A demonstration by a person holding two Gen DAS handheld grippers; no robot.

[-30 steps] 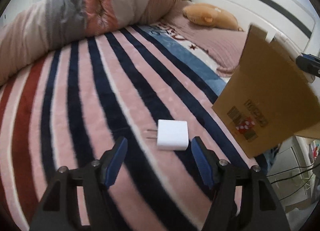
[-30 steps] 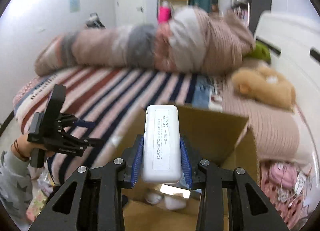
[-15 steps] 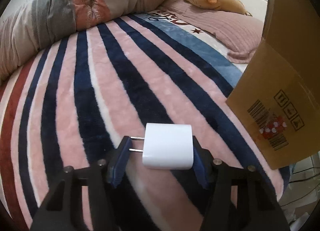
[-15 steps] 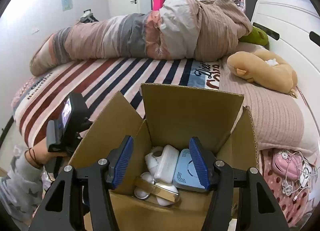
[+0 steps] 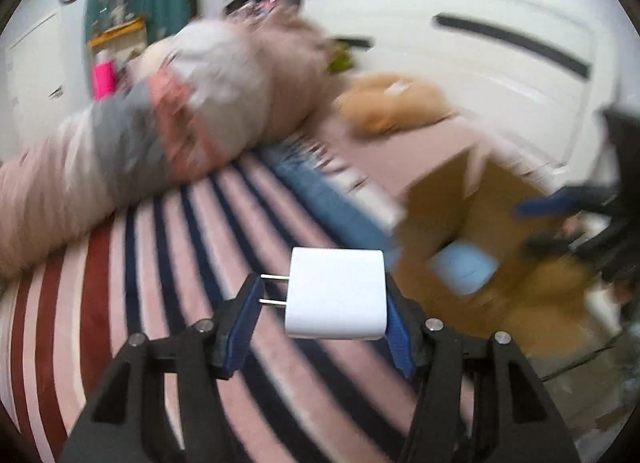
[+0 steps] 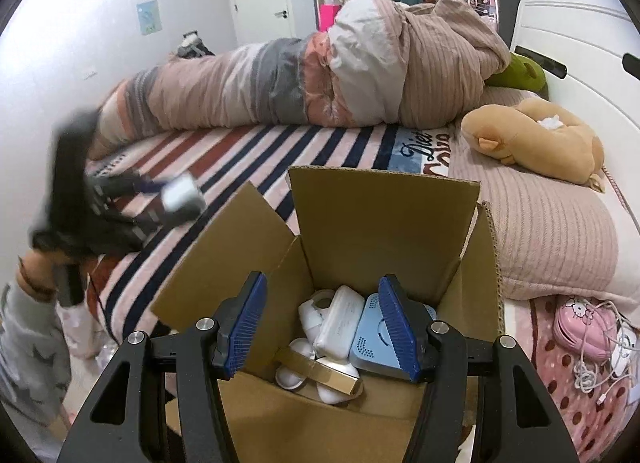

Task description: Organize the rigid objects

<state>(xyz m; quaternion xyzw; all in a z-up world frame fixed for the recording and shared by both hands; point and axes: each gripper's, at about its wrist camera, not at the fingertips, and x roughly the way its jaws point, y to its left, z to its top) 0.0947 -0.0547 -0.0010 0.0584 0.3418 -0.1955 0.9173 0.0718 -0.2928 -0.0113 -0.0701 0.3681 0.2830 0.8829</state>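
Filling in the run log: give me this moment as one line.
left tongs: shut on white charger, lifted over striped blanket | right tongs: open, empty, above cardboard box | box: holds devices

**Blur, cropping and cover around the cardboard box**

In the left wrist view the cardboard box (image 5: 476,247) is smeared by motion; a pale blue item (image 5: 464,269) inside it cannot be identified. Right of the box, the right gripper (image 5: 560,205) is a dark streak, cut by the frame edge. In the right wrist view, the left gripper (image 6: 176,203), left of the box, is blurred, perhaps carrying the white charger (image 6: 180,193). The box's near wall hides the lowest of its contents.
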